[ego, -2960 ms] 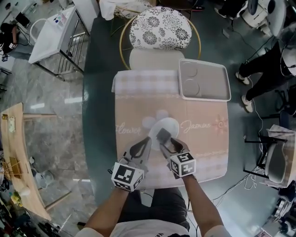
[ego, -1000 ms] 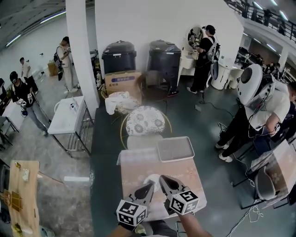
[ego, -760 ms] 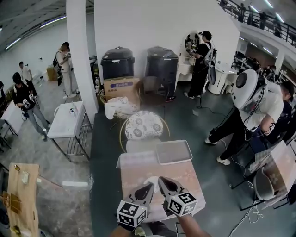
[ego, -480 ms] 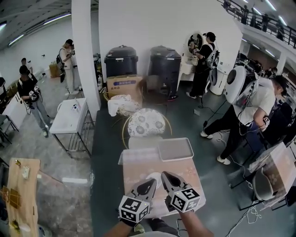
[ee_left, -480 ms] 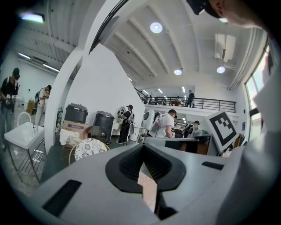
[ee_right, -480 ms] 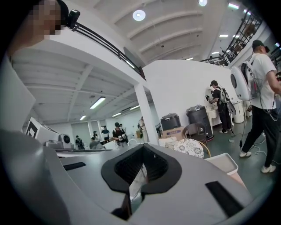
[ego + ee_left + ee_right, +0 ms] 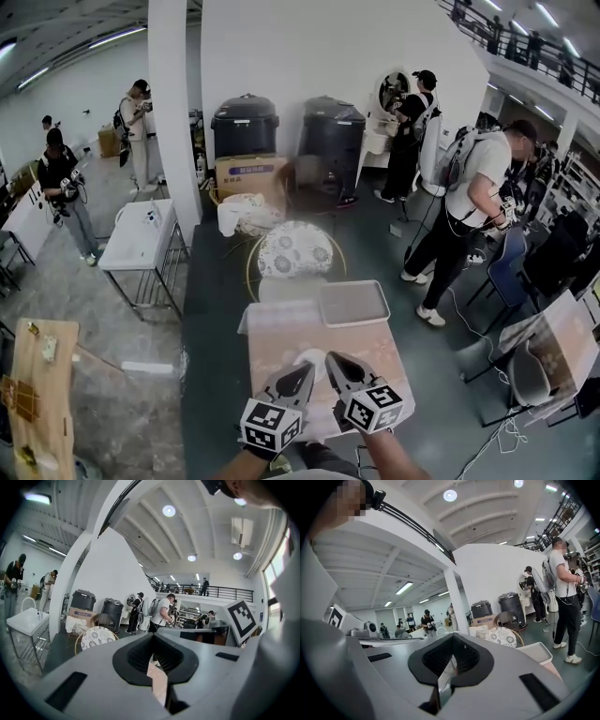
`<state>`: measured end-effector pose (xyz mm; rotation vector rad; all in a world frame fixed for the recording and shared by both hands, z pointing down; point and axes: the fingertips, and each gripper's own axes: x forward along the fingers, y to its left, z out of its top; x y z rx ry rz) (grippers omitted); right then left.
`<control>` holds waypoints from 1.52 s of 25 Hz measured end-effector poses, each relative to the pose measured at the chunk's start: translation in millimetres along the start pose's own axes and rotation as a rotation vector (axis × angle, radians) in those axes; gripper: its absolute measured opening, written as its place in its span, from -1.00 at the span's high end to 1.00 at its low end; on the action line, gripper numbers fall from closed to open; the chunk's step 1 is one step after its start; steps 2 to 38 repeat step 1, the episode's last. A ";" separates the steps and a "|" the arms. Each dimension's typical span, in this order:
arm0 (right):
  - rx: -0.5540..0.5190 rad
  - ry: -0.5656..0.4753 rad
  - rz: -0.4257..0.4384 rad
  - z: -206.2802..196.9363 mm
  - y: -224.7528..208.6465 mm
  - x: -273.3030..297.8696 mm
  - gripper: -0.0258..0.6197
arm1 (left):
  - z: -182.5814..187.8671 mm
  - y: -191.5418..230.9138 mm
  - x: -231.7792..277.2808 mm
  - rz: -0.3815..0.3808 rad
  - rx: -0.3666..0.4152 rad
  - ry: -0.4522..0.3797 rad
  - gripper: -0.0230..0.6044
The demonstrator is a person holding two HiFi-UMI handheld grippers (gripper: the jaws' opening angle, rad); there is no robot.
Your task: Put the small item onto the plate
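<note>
Both grippers are held side by side over the near end of the pink-clothed table [image 7: 281, 342], pointing away from me. My left gripper [image 7: 302, 371] is shut with nothing between its jaws, and the left gripper view [image 7: 154, 657] confirms it. My right gripper [image 7: 331, 360] is also shut and empty, as the right gripper view [image 7: 451, 660] shows. A sliver of the white plate [image 7: 310, 356] shows between the two gripper noses. The small item is hidden behind the grippers.
A grey tray [image 7: 354, 304] lies at the table's far right corner. A chair with a floral cushion [image 7: 294, 249] stands beyond the table. A person [image 7: 467, 202] stands to the right, a white side table [image 7: 139, 240] to the left, and black bins [image 7: 246, 124] by the wall.
The head view lifted from straight down on the table to across the room. The person at right straightened up and shifted. Both grippers stay shut in about the same place.
</note>
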<state>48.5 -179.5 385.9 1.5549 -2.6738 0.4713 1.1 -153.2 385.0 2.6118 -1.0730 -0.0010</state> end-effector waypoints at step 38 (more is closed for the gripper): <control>0.000 0.000 -0.001 -0.1 0.3 -1.1 0.88 | -0.6 -0.8 -0.6 -0.001 0.000 0.001 0.91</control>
